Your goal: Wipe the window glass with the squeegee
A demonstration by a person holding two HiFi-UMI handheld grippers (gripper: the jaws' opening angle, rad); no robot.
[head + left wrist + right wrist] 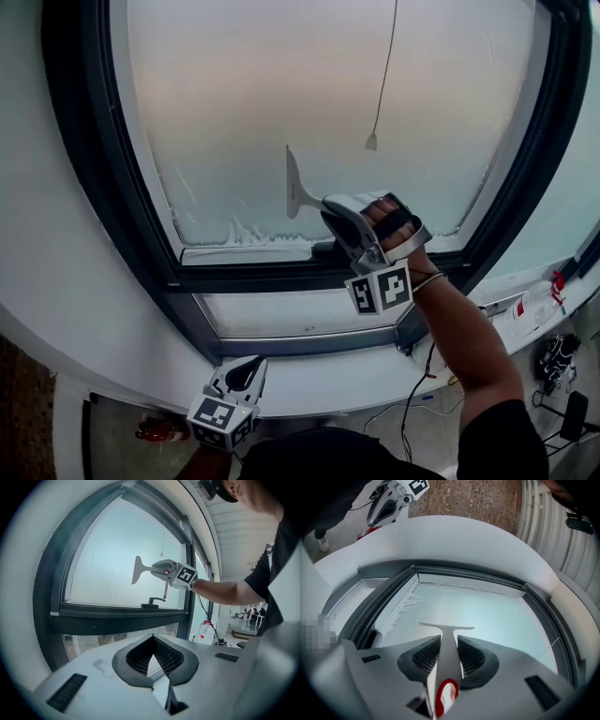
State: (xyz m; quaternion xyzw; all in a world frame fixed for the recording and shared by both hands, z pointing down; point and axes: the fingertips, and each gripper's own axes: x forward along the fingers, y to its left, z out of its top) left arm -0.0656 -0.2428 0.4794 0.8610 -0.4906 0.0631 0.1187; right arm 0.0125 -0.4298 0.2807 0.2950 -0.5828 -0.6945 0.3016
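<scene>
Left tongs [152,641] closed, empty; right tongs [449,640] clamp squeegee [293,187], handle level, blade upright facing glass [281,94].

- The squeegee [298,195] sits between the jaws of the right gripper [330,214], blade end toward the window glass [309,84], before the lower middle of the pane
- A cord pull [371,141] hangs above and right of the squeegee
- The window handle [152,603] lies on the lower frame, below the squeegee
- The left gripper [246,373] is low at the near edge of the sill [319,370], left of the right gripper, well apart from the glass
- A bottle [527,309] is at far right, below the window's right corner
</scene>
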